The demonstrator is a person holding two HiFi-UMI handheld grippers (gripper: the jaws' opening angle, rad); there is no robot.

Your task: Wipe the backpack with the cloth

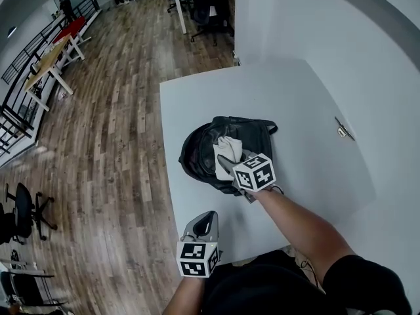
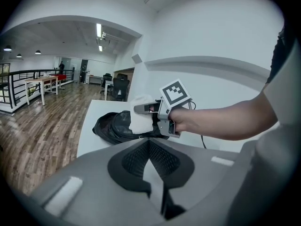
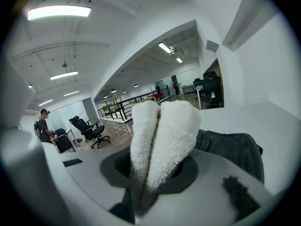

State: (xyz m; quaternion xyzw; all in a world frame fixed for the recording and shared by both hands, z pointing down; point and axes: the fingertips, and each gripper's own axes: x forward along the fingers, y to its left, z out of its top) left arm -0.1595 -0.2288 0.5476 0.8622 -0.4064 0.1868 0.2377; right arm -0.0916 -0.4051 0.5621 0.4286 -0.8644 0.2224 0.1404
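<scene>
A black backpack [image 1: 197,151] lies on the white table [image 1: 295,104]. On top of it rests a white cloth [image 1: 228,151], and my right gripper [image 1: 226,165] is shut on that cloth, pressing it against the bag. In the right gripper view the folded cloth [image 3: 162,135] fills the jaws, with the backpack [image 3: 235,147] behind it. My left gripper [image 1: 209,216] hangs near the table's front edge, apart from the bag, jaws shut and holding nothing. The left gripper view shows the backpack [image 2: 113,126], the cloth [image 2: 139,119] and the right gripper [image 2: 141,108] ahead.
A small metal object [image 1: 341,130] lies on the table at the right. The table's left edge drops to wooden floor [image 1: 111,110]. Office chairs [image 1: 210,5] stand beyond the far edge, another chair [image 1: 26,212] at the left. A person [image 3: 44,126] stands far off.
</scene>
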